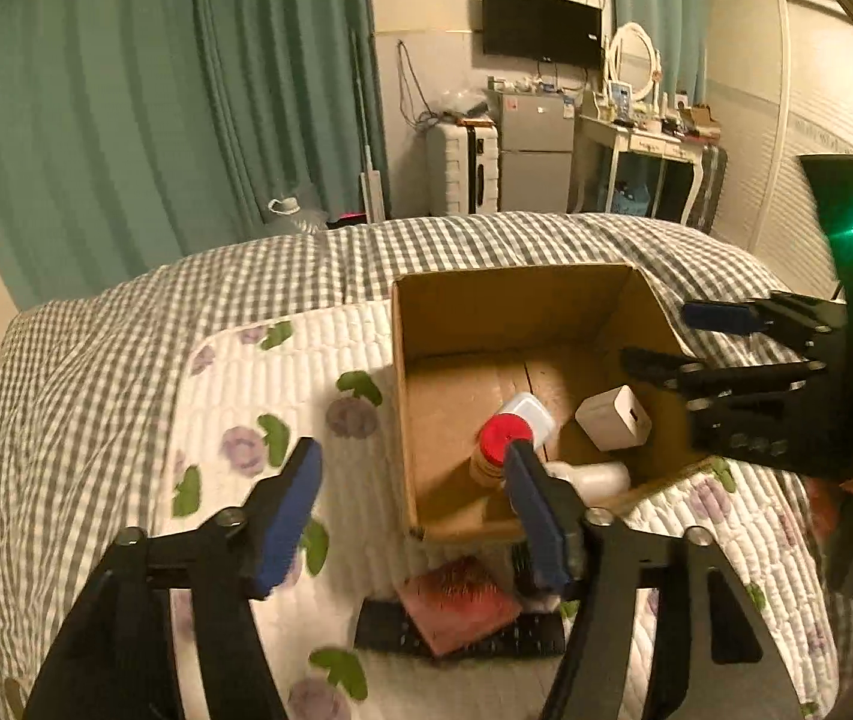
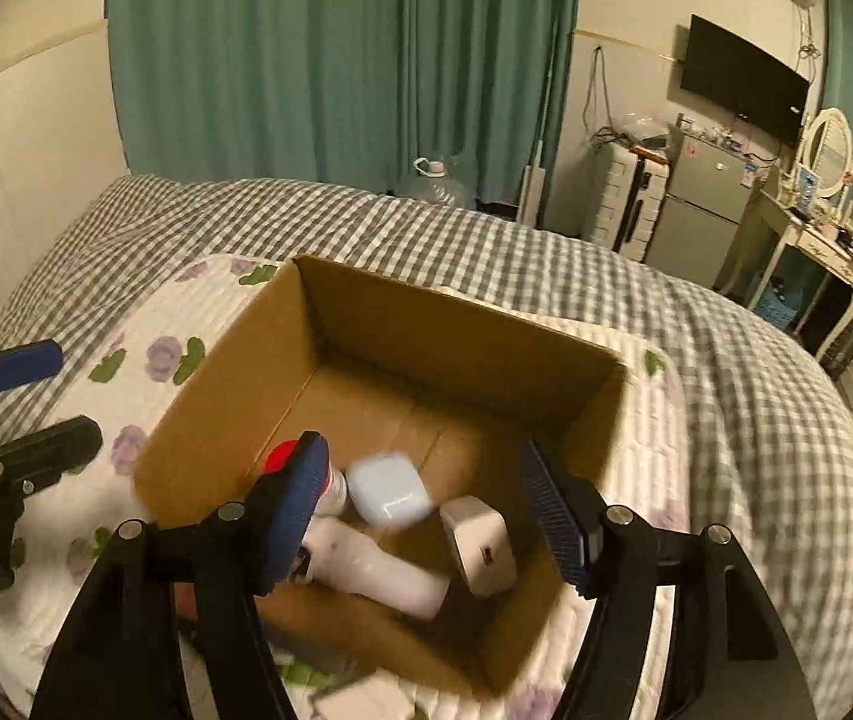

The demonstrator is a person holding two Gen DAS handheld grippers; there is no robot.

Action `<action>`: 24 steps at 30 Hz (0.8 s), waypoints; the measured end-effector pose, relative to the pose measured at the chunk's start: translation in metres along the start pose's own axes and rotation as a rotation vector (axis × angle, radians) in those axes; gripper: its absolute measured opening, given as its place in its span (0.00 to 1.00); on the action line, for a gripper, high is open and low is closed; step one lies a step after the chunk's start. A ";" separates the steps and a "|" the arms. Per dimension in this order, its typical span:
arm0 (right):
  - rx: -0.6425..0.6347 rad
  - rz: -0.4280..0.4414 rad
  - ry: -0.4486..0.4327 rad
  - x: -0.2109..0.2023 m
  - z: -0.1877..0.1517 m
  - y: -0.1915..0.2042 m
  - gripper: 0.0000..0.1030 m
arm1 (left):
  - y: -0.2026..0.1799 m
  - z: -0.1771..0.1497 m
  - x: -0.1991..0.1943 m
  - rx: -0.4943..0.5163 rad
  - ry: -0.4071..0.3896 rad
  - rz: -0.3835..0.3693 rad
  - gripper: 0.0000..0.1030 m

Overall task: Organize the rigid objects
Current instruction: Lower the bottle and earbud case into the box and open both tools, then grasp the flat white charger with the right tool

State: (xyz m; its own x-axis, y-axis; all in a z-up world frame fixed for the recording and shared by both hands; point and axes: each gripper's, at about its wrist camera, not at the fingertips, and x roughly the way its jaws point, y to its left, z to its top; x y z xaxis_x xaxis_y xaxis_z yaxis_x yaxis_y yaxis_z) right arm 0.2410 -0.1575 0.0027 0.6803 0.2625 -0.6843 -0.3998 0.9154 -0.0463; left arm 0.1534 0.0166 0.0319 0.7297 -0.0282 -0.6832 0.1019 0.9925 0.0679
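A bedroom under warm light: a bed (image 1: 126, 360) with a grey checked cover and a flowered quilted pad, which carries an open cardboard box (image 1: 486, 312).

Nearest the left gripper (image 1: 414, 510), just this side of the box's near wall, a reddish flat thing (image 1: 456, 600) lies across a dark remote-like slab (image 1: 384, 630) on the pad, below and between the fingers. Its jaws stand apart with nothing between them. The slab's long axis looks to run across the view, so the left hand is the nearer one for it, I judge.

The right gripper (image 2: 426, 510) hangs over the box's near edge, jaws likewise apart and holding nothing.

Inside the box lie a red-capped bottle (image 1: 495, 450), a pale rounded case (image 2: 387, 489) blurred as if moving, a white bottle (image 2: 378, 570) on its side with its long axis slanting toward the near right corner, and a white charger block (image 2: 480, 540).

Beyond the bed hang green curtains (image 1: 156, 120); a small fridge (image 1: 534, 144) and a wall television (image 1: 540, 30) stand farthest.
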 end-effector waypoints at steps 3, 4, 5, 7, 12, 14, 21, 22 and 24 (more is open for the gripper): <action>0.004 -0.016 -0.001 -0.030 -0.009 0.002 0.69 | 0.004 -0.013 -0.018 -0.002 -0.019 0.004 0.77; 0.004 -0.024 -0.003 -0.042 -0.014 0.004 0.71 | 0.006 -0.019 -0.023 0.000 -0.024 0.010 0.82; 0.002 -0.027 -0.006 -0.052 -0.019 0.006 0.71 | 0.006 -0.024 -0.026 0.001 -0.026 0.013 0.85; -0.014 -0.034 -0.008 -0.069 -0.029 0.013 0.75 | 0.009 -0.035 -0.029 -0.004 -0.021 0.007 0.89; -0.039 -0.061 0.000 -0.086 -0.055 0.038 0.87 | 0.010 -0.060 -0.020 -0.001 -0.005 -0.001 0.90; -0.019 -0.063 0.000 -0.081 -0.067 0.047 0.87 | 0.007 -0.071 -0.011 0.022 0.008 0.002 0.90; 0.022 -0.051 0.115 -0.021 -0.110 0.052 0.87 | 0.005 -0.104 0.034 0.033 0.101 -0.020 0.90; 0.022 -0.051 0.136 -0.012 -0.115 0.051 0.87 | 0.005 -0.107 0.041 0.032 0.116 -0.024 0.90; 0.020 -0.052 0.178 0.007 -0.129 0.045 0.87 | 0.003 -0.111 0.053 0.041 0.142 -0.027 0.90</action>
State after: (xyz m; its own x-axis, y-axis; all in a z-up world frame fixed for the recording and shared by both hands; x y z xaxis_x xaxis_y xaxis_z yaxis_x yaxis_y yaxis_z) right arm 0.1487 -0.1536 -0.0982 0.5797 0.1577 -0.7995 -0.3530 0.9328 -0.0720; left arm 0.1176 0.0311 -0.0848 0.6236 -0.0343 -0.7810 0.1494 0.9858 0.0760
